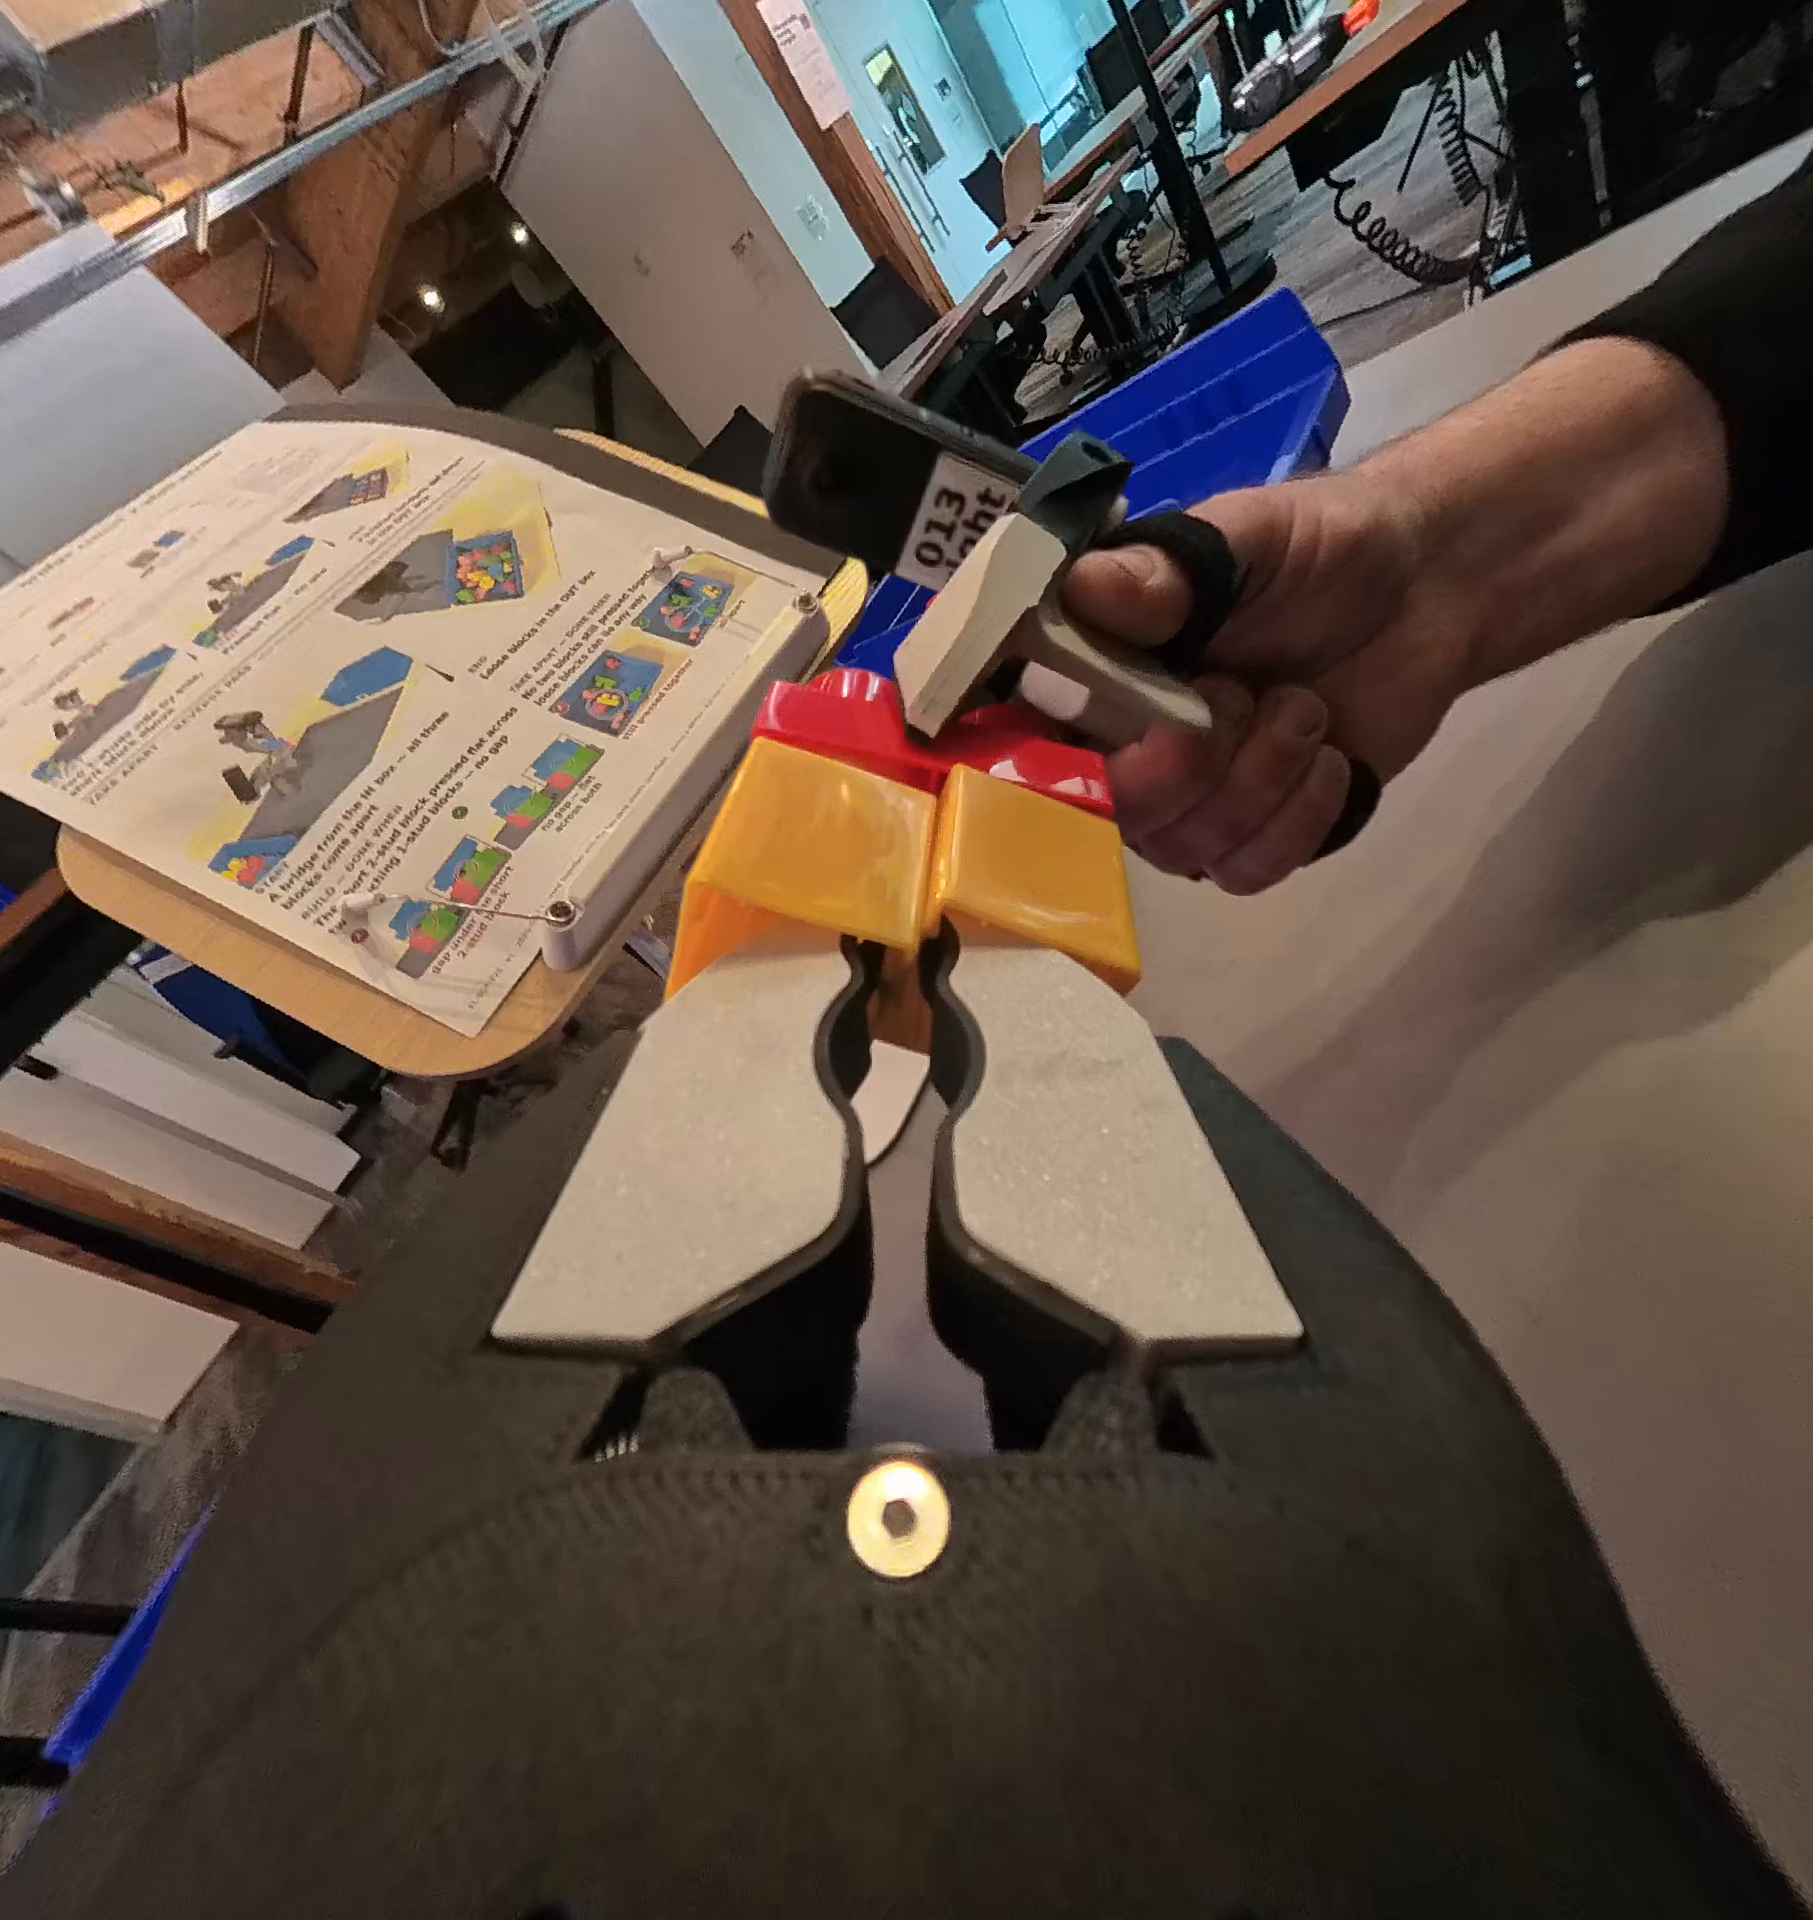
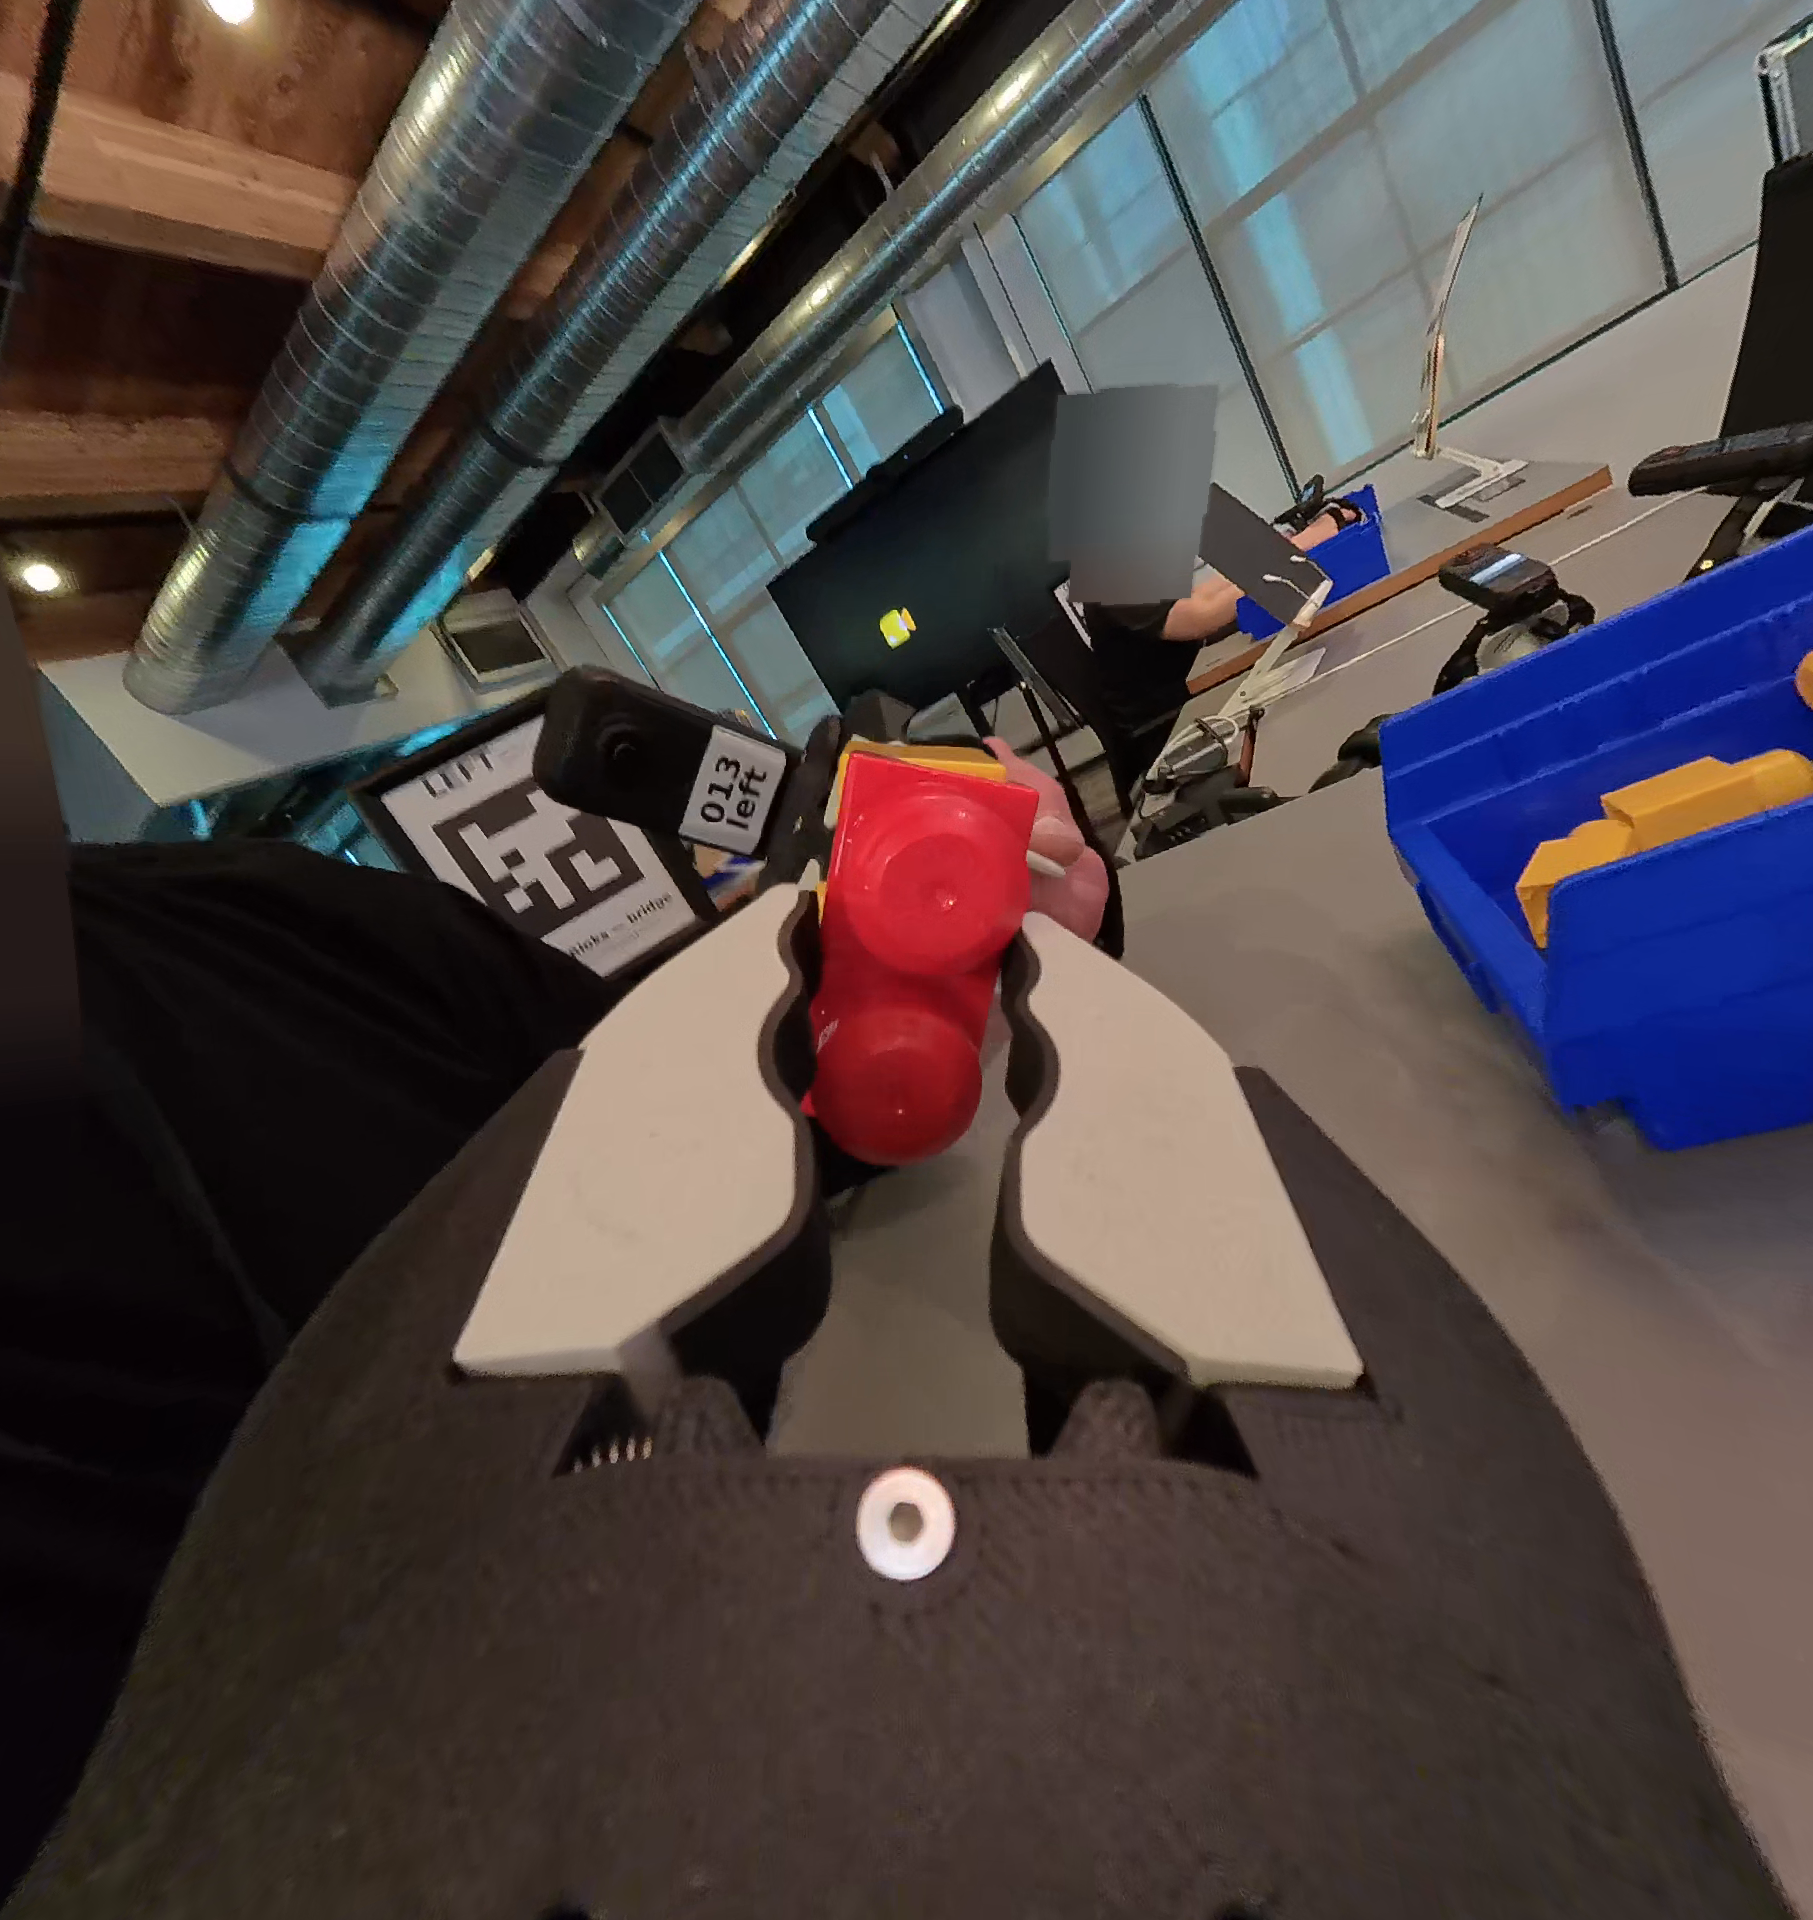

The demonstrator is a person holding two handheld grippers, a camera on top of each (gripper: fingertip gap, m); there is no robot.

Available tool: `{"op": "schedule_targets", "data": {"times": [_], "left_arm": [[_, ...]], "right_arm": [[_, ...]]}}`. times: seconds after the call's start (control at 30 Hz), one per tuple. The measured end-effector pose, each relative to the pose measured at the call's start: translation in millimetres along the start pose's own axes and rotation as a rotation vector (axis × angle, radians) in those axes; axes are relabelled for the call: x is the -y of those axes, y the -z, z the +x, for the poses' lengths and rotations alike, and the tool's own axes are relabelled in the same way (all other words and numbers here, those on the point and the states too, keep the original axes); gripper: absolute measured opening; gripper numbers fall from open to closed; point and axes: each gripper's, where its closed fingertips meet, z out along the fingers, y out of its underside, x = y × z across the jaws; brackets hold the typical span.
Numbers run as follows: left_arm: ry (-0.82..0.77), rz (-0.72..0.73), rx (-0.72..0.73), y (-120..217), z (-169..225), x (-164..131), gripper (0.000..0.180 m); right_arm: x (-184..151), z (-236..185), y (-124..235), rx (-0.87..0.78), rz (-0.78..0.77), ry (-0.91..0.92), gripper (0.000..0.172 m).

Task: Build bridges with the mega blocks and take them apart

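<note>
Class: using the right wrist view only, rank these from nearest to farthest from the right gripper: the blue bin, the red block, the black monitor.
1. Red block: between the right gripper fingers, dead centre.
2. Blue bin: on the grey table, to the right.
3. Black monitor: far back, by the windows.

Red block (image 2: pixel 917 914), two orange blocks (image 1: pixel 829 842): glossy smooth plastic. Blue bin (image 2: pixel 1650 935): shiny plastic. Tabletop (image 2: pixel 1349 1091): matt grey. Instruction sheet (image 1: pixel 341 665): paper on wooden board (image 1: pixel 258 966).
</note>
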Motion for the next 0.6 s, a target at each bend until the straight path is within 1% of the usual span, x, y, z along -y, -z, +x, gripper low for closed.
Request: {"op": "schedule_targets", "data": {"times": [0.13, 0.23, 0.3, 0.47, 0.53, 0.6], "left_arm": [[0.141, 0.034, -0.027, -3.3, 2.7, -4.6, 0.005], [0.250, 0.082, -0.059, -4.0, 4.4, -3.9, 0.005], [0.294, 0.103, -0.066, -3.7, 3.2, -3.8, 0.005], [0.341, 0.096, -0.083, -5.7, 4.5, -6.8, 0.005], [0.308, 0.075, -0.054, -6.5, 3.9, -10.2, 0.005], [0.252, 0.052, -0.030, -6.8, 3.9, -11.1, 0.005]], "right_arm": [[2.6, 7.1, 3.4, 0.008, 0.043, -0.066, 0.037], [3.8, 8.1, 4.3, -0.008, 0.033, -0.057, 0.040], [4.6, 10.5, 6.2, -0.031, 0.018, -0.052, 0.046], [-0.8, 13.9, 8.3, -0.038, -0.049, -0.095, 0.050], [-4.0, 19.2, 10.1, -0.070, -0.080, -0.103, 0.056], [-10.3, 19.9, 9.4, -0.071, -0.123, -0.122, 0.058]]}}
